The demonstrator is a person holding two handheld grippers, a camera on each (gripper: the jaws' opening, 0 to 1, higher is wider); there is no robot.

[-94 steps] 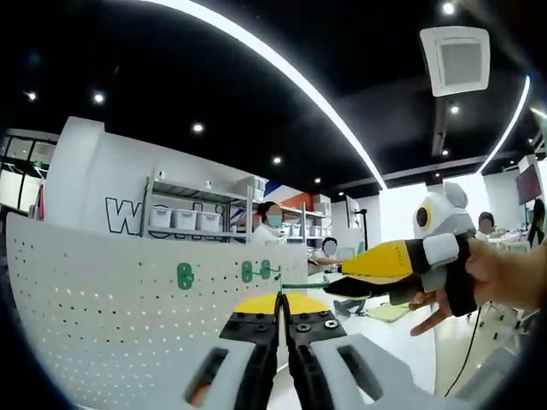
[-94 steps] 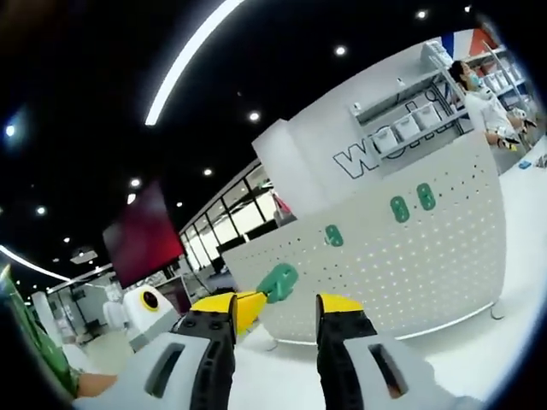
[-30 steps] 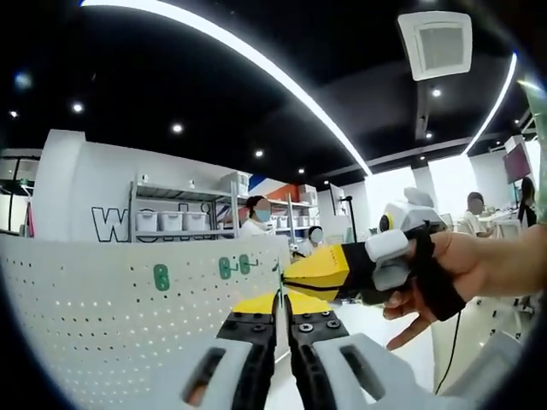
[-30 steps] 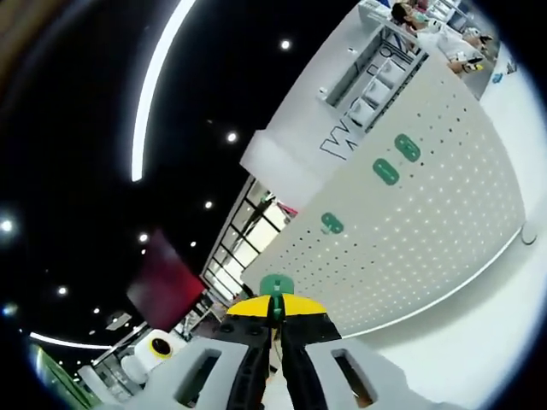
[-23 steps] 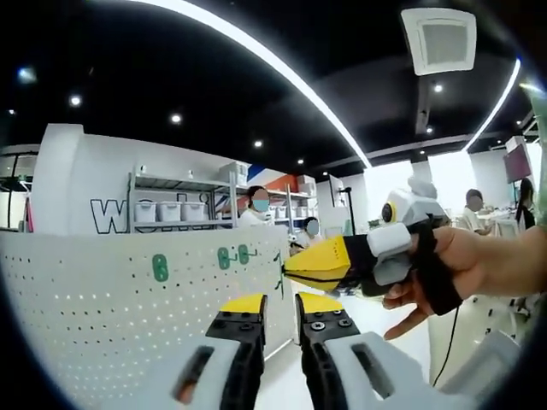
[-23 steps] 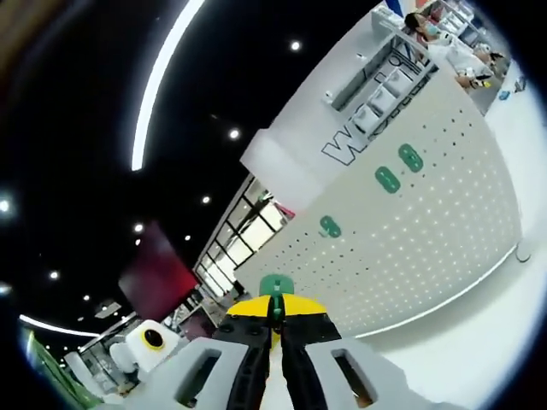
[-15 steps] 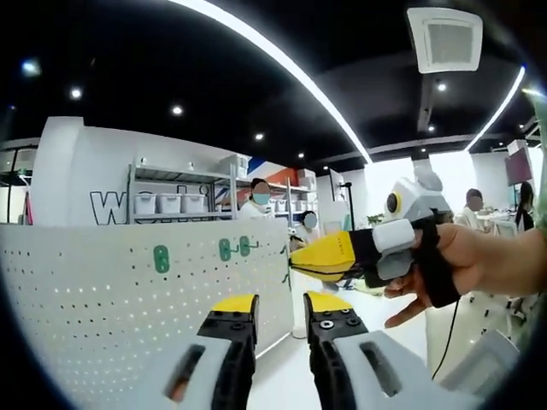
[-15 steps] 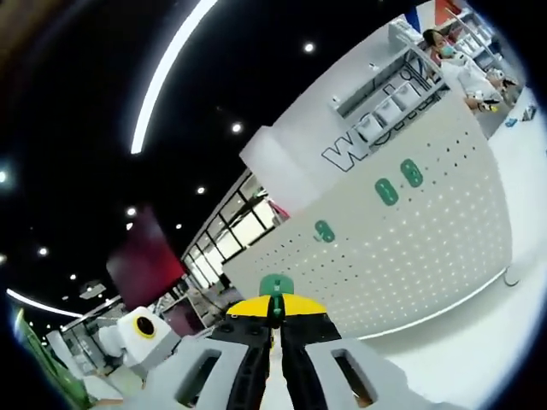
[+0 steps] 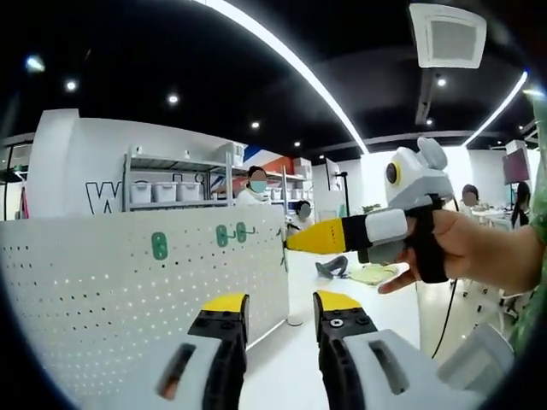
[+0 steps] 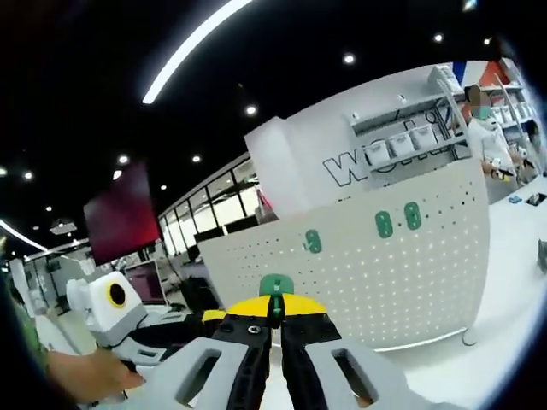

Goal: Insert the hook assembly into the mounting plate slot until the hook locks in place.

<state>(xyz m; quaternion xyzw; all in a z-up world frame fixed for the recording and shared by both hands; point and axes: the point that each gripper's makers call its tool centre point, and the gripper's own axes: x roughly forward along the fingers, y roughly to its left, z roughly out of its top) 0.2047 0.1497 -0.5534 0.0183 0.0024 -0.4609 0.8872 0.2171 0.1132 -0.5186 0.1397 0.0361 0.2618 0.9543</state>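
The white perforated mounting plate (image 9: 120, 282) stands upright at the left of the left gripper view, with three green hook mounts (image 9: 160, 246) on it. My left gripper (image 9: 280, 303) is open, nothing between its yellow tips. A hand holds my right gripper (image 9: 291, 246) in from the right, shut on the thin green hook assembly (image 9: 285, 253) just off the plate's right edge. In the right gripper view the right gripper (image 10: 274, 309) pinches the green hook assembly (image 10: 275, 286), with the mounting plate (image 10: 385, 273) beyond and the left gripper (image 10: 115, 312) at lower left.
A white floor (image 9: 359, 295) stretches past the plate's right edge. Behind the plate stand shelves with white bins (image 9: 167, 192) and a person (image 9: 255, 190). A hand (image 10: 81, 376) holds the left gripper at the bottom left of the right gripper view.
The left gripper has opened and let go of the hook. The right gripper, open 3.1 s ago, has shut on it and now holds it alone, a little higher and to the right.
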